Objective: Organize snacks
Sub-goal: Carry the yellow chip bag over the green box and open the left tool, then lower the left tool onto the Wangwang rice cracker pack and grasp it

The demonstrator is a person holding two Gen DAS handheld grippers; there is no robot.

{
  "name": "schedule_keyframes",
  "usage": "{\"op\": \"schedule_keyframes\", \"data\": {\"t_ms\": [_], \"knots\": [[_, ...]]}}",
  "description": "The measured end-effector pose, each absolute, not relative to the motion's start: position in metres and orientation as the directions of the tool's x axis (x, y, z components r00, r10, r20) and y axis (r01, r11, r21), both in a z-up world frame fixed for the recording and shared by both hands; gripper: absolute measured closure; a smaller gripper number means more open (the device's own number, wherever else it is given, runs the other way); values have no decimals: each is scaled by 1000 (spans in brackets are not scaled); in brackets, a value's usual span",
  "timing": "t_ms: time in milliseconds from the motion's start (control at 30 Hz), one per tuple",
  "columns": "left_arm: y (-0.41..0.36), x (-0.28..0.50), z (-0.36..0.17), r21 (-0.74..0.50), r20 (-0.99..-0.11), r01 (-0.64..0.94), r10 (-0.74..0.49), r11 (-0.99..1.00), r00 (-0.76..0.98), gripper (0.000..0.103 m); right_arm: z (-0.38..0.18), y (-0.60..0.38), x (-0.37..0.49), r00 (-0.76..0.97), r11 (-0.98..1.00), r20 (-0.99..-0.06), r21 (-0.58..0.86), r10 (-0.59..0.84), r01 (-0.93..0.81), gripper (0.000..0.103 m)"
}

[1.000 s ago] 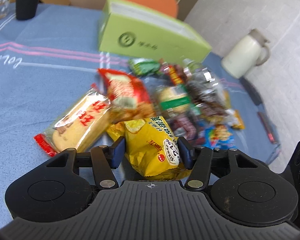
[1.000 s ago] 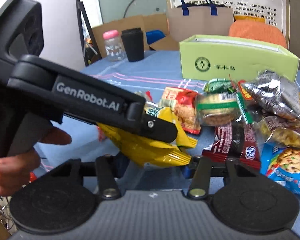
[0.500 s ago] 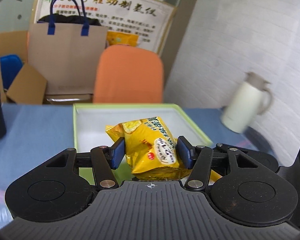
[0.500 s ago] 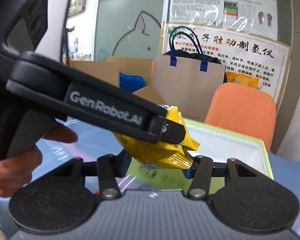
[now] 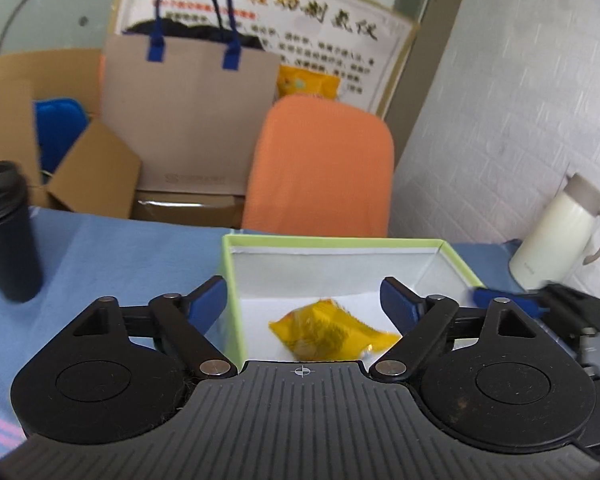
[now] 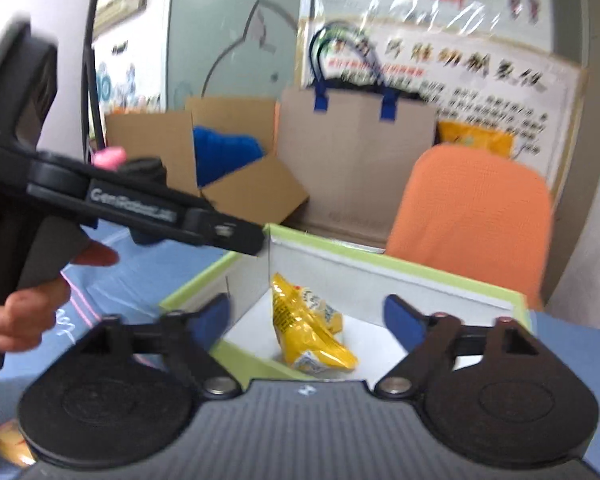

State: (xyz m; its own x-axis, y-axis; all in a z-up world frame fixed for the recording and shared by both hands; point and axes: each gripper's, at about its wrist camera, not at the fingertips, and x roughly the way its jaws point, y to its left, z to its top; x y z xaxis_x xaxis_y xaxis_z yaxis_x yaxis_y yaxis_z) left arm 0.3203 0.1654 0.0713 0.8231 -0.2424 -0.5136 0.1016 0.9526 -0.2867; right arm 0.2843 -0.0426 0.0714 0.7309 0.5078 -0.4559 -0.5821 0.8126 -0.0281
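showing only rightward: person's hand (image 6: pixel 24 316)

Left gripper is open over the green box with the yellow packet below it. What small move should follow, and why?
Probably lift the left gripper back out and away from the green box. Its jaws stand wide apart and hold nothing, while the yellow snack packet lies alone on the box's white floor, so this placement looks done.

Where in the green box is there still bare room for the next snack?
The green box is bare along its back wall and right side. The yellow snack bag fills only the near middle. The left gripper is open above it.
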Motion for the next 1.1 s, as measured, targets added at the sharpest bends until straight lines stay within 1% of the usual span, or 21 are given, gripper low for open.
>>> {"op": "schedule_keyframes", "data": {"t_ms": [100, 167, 233, 333, 400, 467, 533, 700, 867, 933, 1000, 1067, 1100], "knots": [[175, 282, 71, -311, -508, 112, -265, 944, 820, 30, 71, -52, 239, 737, 813, -432, -15, 520, -583, 7], [180, 254, 66, -314, -518, 113, -270, 943, 812, 28, 63, -53, 205, 716, 801, -436, 18, 545, -598, 2], [184, 227, 55, -303, -544, 109, -266, 947, 796, 28, 51, -47, 175, 689, 787, -452, 52, 567, -614, 1], [191, 190, 32, -265, -606, 99, -245, 959, 757, 28, 29, -28, 128, 615, 748, -491, 124, 617, -652, 1], [197, 172, 16, -252, -654, 116, -257, 961, 712, 31, 14, -10, 103, 535, 699, -515, 192, 670, -689, 1], [204, 160, 3, -266, -688, 131, -283, 955, 669, 40, 4, 11, 90, 466, 653, -527, 247, 711, -717, 1], [211, 152, -6, -288, -710, 136, -307, 948, 633, 44, -4, 34, 86, 416, 616, -538, 265, 733, -741, 1], [225, 138, -15, -398, -702, 191, -432, 897, 566, 46, -22, 72, 97, 392, 622, -613, 213, 686, -754, 1], [210, 122, -17, -434, -678, 282, -517, 855, 522, 48, -23, 77, 107, 420, 638, -625, 167, 658, -752, 1], [203, 114, -14, -434, -669, 310, -533, 846, 518, 47, -24, 71, 106, 434, 645, -634, 136, 640, -752, 1], [198, 109, -9, -427, -662, 327, -538, 843, 523, 47, -25, 61, 103, 431, 655, -640, 152, 636, -740, 1], [199, 108, -5, -411, -652, 311, -515, 857, 557, 40, -26, 56, 102, 436, 669, -635, 175, 638, -723, 1], [201, 111, -4, -408, -651, 278, -490, 870, 579, 39, -26, 56, 104, 439, 673, -632, 182, 638, -716, 1]]}}
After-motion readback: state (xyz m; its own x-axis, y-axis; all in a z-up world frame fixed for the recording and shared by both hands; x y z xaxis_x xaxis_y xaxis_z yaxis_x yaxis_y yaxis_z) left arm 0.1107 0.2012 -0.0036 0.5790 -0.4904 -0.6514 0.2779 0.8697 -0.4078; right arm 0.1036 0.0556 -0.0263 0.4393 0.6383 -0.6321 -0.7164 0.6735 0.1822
